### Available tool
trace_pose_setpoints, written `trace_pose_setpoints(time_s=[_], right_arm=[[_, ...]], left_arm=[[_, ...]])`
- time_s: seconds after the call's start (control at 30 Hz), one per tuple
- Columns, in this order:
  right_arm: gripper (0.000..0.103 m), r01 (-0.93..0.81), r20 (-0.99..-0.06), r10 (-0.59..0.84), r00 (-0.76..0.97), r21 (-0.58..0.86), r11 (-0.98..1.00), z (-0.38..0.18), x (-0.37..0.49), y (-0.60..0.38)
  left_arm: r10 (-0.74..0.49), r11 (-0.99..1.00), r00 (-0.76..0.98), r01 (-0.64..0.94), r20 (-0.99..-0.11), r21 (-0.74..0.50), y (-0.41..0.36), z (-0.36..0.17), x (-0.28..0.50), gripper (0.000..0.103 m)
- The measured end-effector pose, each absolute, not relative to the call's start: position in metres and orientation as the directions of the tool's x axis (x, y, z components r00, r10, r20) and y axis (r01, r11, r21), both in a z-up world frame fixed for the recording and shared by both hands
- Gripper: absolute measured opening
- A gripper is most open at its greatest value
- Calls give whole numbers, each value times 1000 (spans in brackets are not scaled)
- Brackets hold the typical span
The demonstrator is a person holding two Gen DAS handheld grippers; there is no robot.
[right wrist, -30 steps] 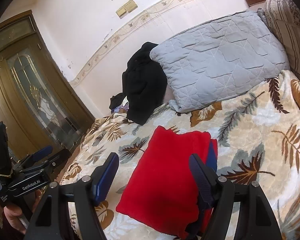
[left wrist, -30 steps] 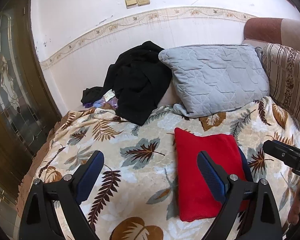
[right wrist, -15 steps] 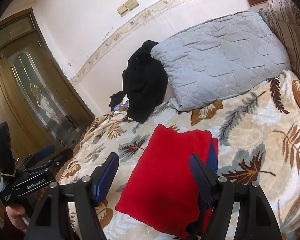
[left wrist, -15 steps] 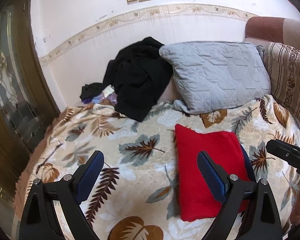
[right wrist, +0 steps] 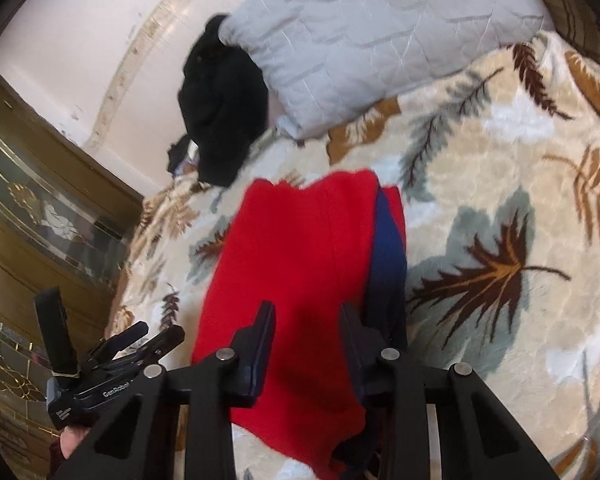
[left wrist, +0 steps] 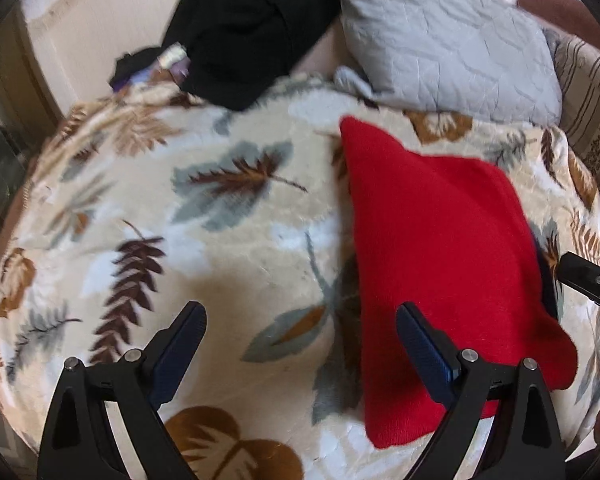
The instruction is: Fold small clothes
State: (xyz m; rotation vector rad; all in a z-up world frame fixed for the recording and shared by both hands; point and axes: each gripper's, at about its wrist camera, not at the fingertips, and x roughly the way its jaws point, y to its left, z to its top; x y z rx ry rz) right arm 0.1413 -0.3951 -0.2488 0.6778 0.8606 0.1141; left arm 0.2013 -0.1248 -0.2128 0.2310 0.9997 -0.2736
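A folded red garment (left wrist: 440, 240) lies on the leaf-patterned blanket (left wrist: 240, 248), with a navy blue layer (right wrist: 388, 248) showing along its right side. My left gripper (left wrist: 300, 320) hangs wide open above the blanket. Its right finger (left wrist: 416, 336) overlaps the garment's left edge and nothing is between the jaws. My right gripper (right wrist: 306, 316) stands over the near end of the red garment (right wrist: 300, 248). Its jaws are closing with red cloth showing in the gap, and the pads are not pressing on it. The left gripper (right wrist: 140, 340) shows at the lower left, held by a hand.
A grey quilted pillow (left wrist: 440, 44) leans at the back of the bed. A heap of black clothes (left wrist: 252, 28) lies beside it against the wall. A striped cushion (left wrist: 592, 120) stands at the right. A glazed wooden door (right wrist: 32, 216) is to the left.
Both grippers have dropped toward the bed and tipped downward. The right jaws have narrowed over the red garment's near end. The left jaws stay wide open.
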Motion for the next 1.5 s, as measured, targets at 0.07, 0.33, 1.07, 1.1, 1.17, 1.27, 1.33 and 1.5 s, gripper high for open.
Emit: trace_pose_setpoints(time_s=[0.07, 0.33, 1.07, 1.1, 1.17, 1.27, 1.33, 1.5], right_arm=[[35, 196, -687, 360, 632, 590, 783, -259, 150, -393], [35, 240, -702, 414, 579, 632, 737, -285, 166, -401], [76, 55, -506, 320, 801, 595, 802, -197, 122, -392], [76, 48, -503, 320, 803, 589, 807, -195, 121, -391], [76, 43, -503, 316, 804, 580, 814, -194, 122, -389], [76, 39, -505, 315, 803, 572, 819, -194, 122, -387], [76, 32, -498, 314, 809, 569, 821, -193, 121, -385], [76, 10, -479, 312, 821, 557, 830, -187, 117, -383]], left_arm=[[-138, 937, 504, 346, -852, 52, -127, -220, 203, 96], [-133, 943, 527, 329, -839, 57, -126, -214, 205, 98], [-101, 957, 799, 240, -593, 161, -117, -118, 152, 98], [-104, 958, 804, 240, -585, 160, -116, -116, 151, 98], [-109, 960, 812, 236, -573, 151, -114, -112, 149, 98], [-102, 965, 812, 222, -574, 142, -111, -110, 150, 98], [-95, 966, 815, 215, -572, 146, -110, -111, 149, 98], [-87, 966, 812, 210, -577, 151, -110, -112, 151, 98]])
